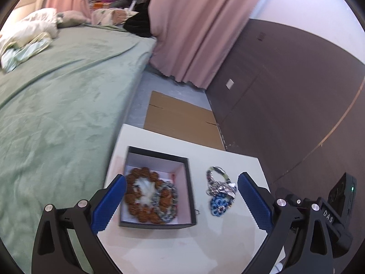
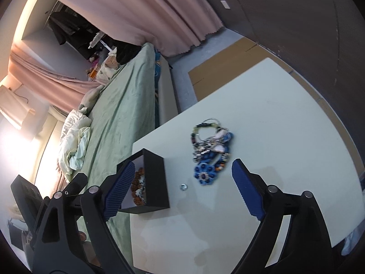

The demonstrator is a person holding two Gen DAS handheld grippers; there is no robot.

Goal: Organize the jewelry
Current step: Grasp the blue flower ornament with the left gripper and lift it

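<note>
A black box (image 1: 191, 196) with a pale lining stands open on the white table (image 1: 159, 246). Inside it lie a brown bead bracelet (image 1: 139, 196) and a grey chain (image 1: 170, 205). Right of the box a tangle of jewelry (image 1: 219, 191) with blue flower beads rests on the table. My left gripper (image 1: 181, 189) hovers open over the box, nothing between its blue pads. In the right wrist view the box (image 2: 155, 182), the jewelry tangle (image 2: 211, 153) and a small silver ring (image 2: 183, 186) show. My right gripper (image 2: 181, 171) is open and empty above the ring.
A bed with a green blanket (image 1: 57, 114) borders the table's left side. Flat cardboard (image 1: 180, 118) lies on the floor beyond the table. Pink curtains (image 1: 194, 27) and a dark wall panel (image 1: 285, 91) stand behind.
</note>
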